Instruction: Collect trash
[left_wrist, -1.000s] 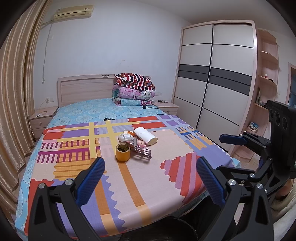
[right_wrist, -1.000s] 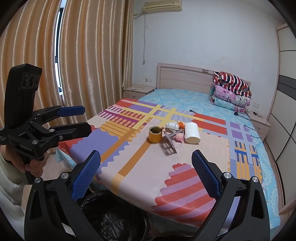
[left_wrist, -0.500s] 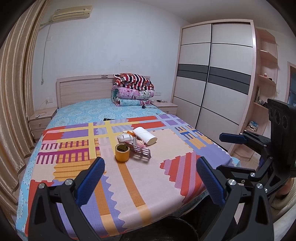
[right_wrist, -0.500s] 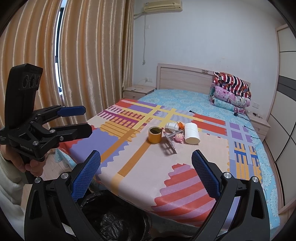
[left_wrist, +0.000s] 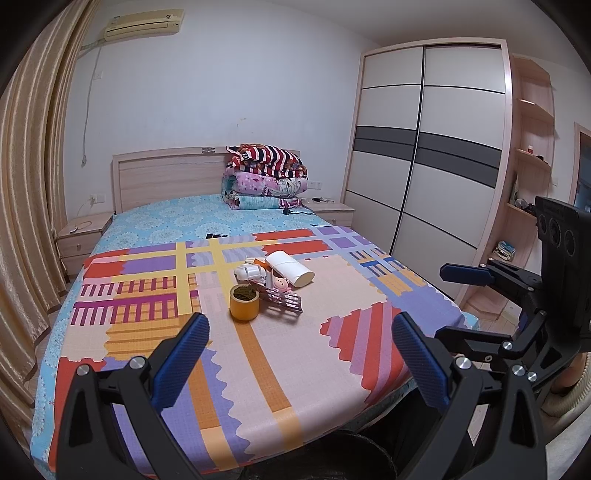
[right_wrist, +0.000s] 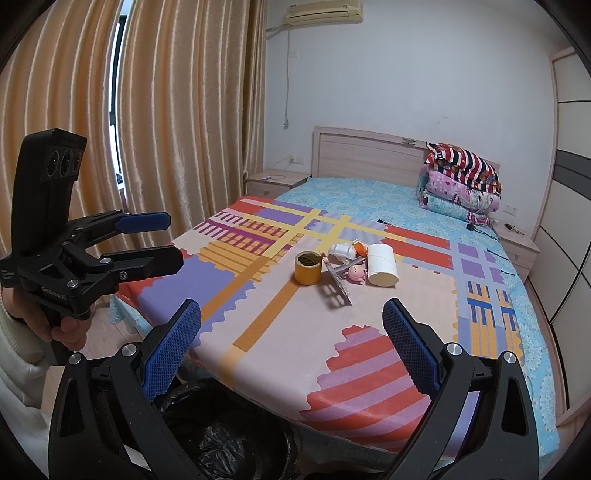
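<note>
Bed (left_wrist: 122, 354) with flat woven patchwork cover acts as the work surface. Bin (right_wrist: 229, 435), black crinkly liner, sits at the foot edge below both grippers, probably for short drops. Trash clustered mid-bed: white paper roll (right_wrist: 382, 265), yellow tape ring (right_wrist: 308, 267), clear blister pack (right_wrist: 338, 282), pink toy (right_wrist: 356, 273). Left gripper (left_wrist: 299, 354) and right gripper (right_wrist: 291, 332): fingers apart, empty, well short of the pile.

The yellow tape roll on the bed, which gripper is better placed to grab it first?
Probably the left gripper: the yellow tape roll lies just beyond its open fingers. From the right gripper it sits farther off.
</note>
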